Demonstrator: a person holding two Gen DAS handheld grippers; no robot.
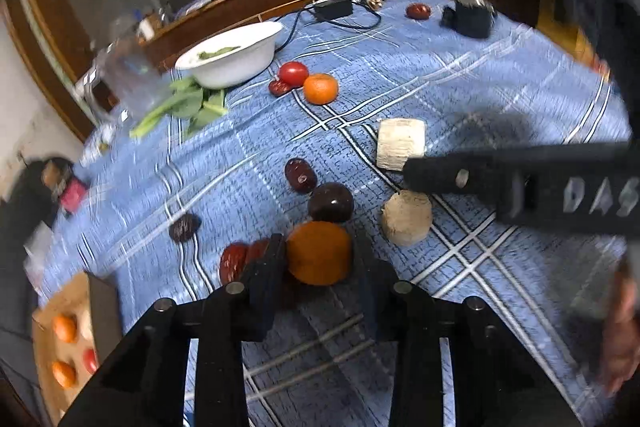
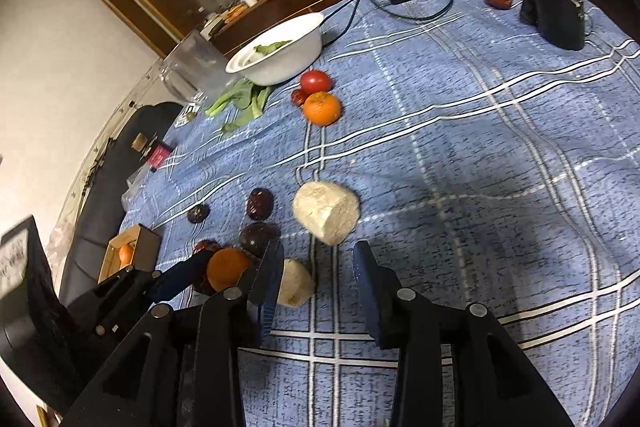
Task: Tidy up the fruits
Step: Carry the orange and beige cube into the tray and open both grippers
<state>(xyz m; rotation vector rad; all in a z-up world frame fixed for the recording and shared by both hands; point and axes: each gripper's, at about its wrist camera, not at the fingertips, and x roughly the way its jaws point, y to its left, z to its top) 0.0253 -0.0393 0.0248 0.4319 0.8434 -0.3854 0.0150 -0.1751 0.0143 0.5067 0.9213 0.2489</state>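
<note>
Left wrist view: left gripper (image 1: pixel 320 259) jaws closed around an orange (image 1: pixel 319 253); lift straight, clear of the dates (image 1: pixel 234 261) beside. Right gripper (image 2: pixel 318 267) jaws wide, empty.

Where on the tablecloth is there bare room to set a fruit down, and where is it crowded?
Bare cloth lies right of the far orange, between the white bowl and the black device, and to the right of the right tongs. It is crowded around the left tongs, closed around an orange, with dates and pale chunks beside.
</note>
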